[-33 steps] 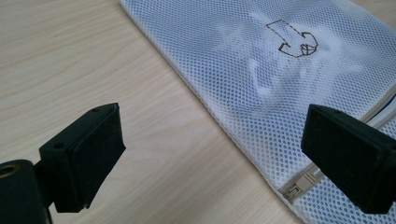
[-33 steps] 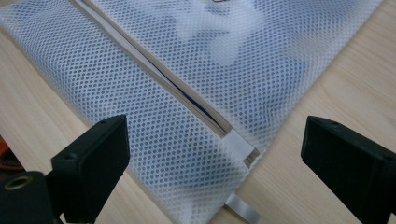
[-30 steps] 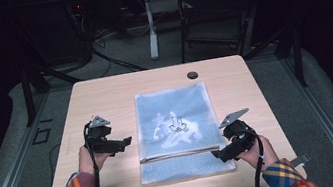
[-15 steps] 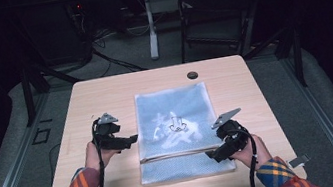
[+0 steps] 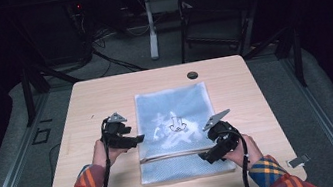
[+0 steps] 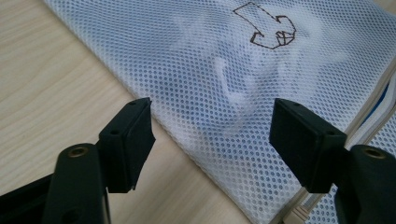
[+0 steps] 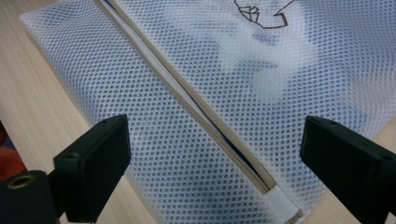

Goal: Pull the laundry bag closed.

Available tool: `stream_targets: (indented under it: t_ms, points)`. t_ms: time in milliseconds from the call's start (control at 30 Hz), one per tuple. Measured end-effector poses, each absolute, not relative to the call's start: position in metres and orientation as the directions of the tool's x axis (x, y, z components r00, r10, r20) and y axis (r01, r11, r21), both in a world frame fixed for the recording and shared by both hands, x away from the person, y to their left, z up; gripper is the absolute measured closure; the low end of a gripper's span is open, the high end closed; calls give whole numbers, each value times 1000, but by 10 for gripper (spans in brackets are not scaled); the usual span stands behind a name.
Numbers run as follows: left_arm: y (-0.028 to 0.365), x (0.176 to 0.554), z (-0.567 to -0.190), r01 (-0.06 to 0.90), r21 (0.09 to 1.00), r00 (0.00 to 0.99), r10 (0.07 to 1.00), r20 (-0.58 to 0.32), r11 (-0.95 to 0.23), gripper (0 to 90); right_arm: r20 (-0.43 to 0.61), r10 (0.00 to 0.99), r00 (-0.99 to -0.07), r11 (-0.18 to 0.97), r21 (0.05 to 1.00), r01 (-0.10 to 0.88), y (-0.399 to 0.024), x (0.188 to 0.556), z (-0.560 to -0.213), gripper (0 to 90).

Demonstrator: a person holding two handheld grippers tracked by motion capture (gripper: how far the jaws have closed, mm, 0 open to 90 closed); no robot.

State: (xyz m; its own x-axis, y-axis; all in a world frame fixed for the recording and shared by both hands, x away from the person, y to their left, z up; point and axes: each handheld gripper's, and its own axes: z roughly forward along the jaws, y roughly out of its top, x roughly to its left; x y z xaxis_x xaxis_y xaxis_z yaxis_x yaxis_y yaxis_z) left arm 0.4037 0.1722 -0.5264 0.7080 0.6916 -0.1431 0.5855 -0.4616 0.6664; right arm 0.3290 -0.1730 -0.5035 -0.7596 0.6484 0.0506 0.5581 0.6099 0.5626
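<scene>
A pale mesh zip bag (image 5: 173, 117) with a dark stitched logo (image 5: 176, 124) lies flat on the wooden table (image 5: 99, 99). Its zipper (image 5: 174, 155) runs across near the front edge. My left gripper (image 5: 139, 139) is at the bag's left edge; in the left gripper view the bag (image 6: 233, 70) lies under the left gripper (image 6: 212, 126), whose jaws have just been closing and do not press on the mesh. My right gripper (image 5: 205, 157) sits at the zipper's right end. In the right gripper view the right gripper (image 7: 215, 154) stands wide open over the zipper (image 7: 196, 107).
A black round grommet (image 5: 192, 75) sits near the table's far edge. A dark chair (image 5: 213, 15) and cables stand on the floor beyond. Bare wood lies left and right of the bag. A metal clip (image 5: 299, 160) is at the front right corner.
Both hands have moved inward, the left gripper up to the bag's left edge and the right gripper onto the zipper's right end. The bag has not moved.
</scene>
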Motion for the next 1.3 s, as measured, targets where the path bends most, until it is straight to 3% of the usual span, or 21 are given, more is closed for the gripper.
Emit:
stream_targets:
  t_ms: [800, 1300]
  points:
    - [164, 411, -544, 591, 609, 765, 609, -213, -529, 762, 46, 577, -815, 669, 545, 505, -130, 339, -512, 127]
    - [163, 412, -557, 614, 546, 764, 602, -232, -569, 900, 66, 520, -852, 683, 567, 461, -91, 346, -520, 213]
